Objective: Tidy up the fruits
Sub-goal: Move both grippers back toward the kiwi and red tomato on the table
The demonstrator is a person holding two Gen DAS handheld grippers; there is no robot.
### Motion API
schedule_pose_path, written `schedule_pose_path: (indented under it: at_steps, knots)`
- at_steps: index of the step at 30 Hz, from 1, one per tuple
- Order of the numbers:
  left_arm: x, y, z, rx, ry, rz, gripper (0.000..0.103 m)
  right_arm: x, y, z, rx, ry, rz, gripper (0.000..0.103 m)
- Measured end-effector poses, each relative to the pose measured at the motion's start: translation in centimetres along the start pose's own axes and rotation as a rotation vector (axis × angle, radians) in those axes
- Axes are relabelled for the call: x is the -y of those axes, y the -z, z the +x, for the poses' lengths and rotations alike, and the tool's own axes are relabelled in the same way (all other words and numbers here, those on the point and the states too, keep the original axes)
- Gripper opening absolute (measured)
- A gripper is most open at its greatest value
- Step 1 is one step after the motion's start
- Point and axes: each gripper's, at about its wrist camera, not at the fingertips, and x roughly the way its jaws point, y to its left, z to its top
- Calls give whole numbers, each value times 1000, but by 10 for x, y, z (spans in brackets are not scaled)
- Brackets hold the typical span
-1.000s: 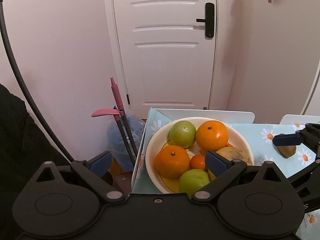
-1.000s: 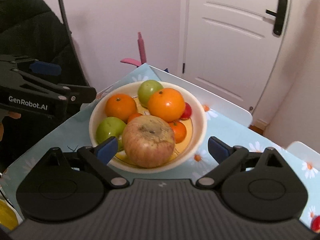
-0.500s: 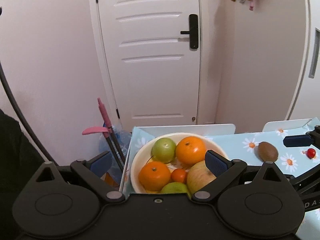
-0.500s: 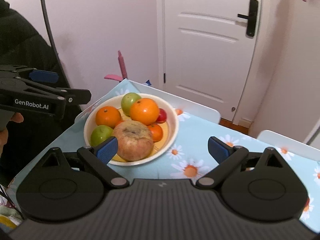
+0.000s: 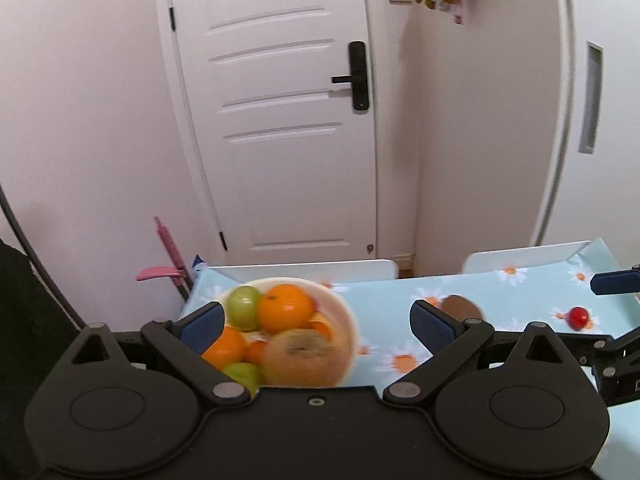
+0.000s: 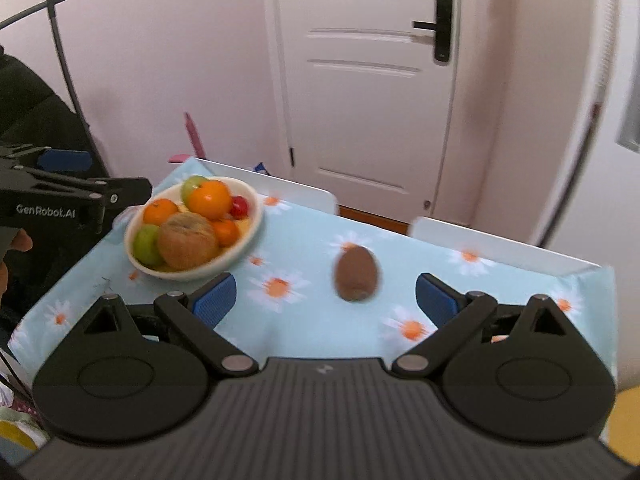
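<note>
On the daisy-print tablecloth (image 6: 304, 312) sits the cream bowl (image 6: 248, 236), near the left end, piled with fruit: a big orange (image 6: 210, 199) on top, a second orange (image 6: 160, 211), a green apple (image 6: 146, 245) at the front left, another green one (image 6: 192, 185) at the back, a large brownish apple (image 6: 187, 241) in front, a small tangerine (image 6: 227, 232) and a red cherry tomato (image 6: 240, 206) at the rim. I have my right gripper (image 6: 325, 300) above the cloth, jaws spread wide and holding nothing; the kiwi (image 6: 356, 273) lies on the cloth between the two blue pads, well apart from the bowl and a bit blurred. My left gripper (image 5: 316, 324) is also released, empty, over the bowl's near side; from its camera the bowl (image 5: 344, 312) shows between the fingers with the brownish apple (image 5: 304, 358) closest. In the left view the kiwi (image 5: 460, 307) peeks out behind the right finger (image 5: 434, 326), and a loose red cherry tomato (image 5: 579, 317) lies further right on the cloth, apart from everything. The right gripper's blue pad (image 5: 616, 282) pokes in at the right edge. A white door (image 5: 288, 120) and two white chair backs (image 6: 496, 246) stand behind the table.
</note>
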Motion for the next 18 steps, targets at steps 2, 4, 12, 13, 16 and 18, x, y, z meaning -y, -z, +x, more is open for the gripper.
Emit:
schedule_pose_path:
  at_steps: [2,4,12,13,16,18]
  knots:
    - [19,0,2,-3,2,0,101,20,6,-6,-9,18,3,103]
    - [38,0,5,-8,4,-1,101,38,11,-10,-13,32,8,103]
    - [106,7,36,-34,34,-2,101,105,35,-6,-36,80,37,103]
    - [113,8,43,-39,35,-3,101,112,38,-4,-40,82,39,103]
    - [131,10,63,-58,27,-7,101,130,47,4,-47,87,43,103]
    - [141,12,76,-66,20,-12,100,139,52,11,-52,84,51,103]
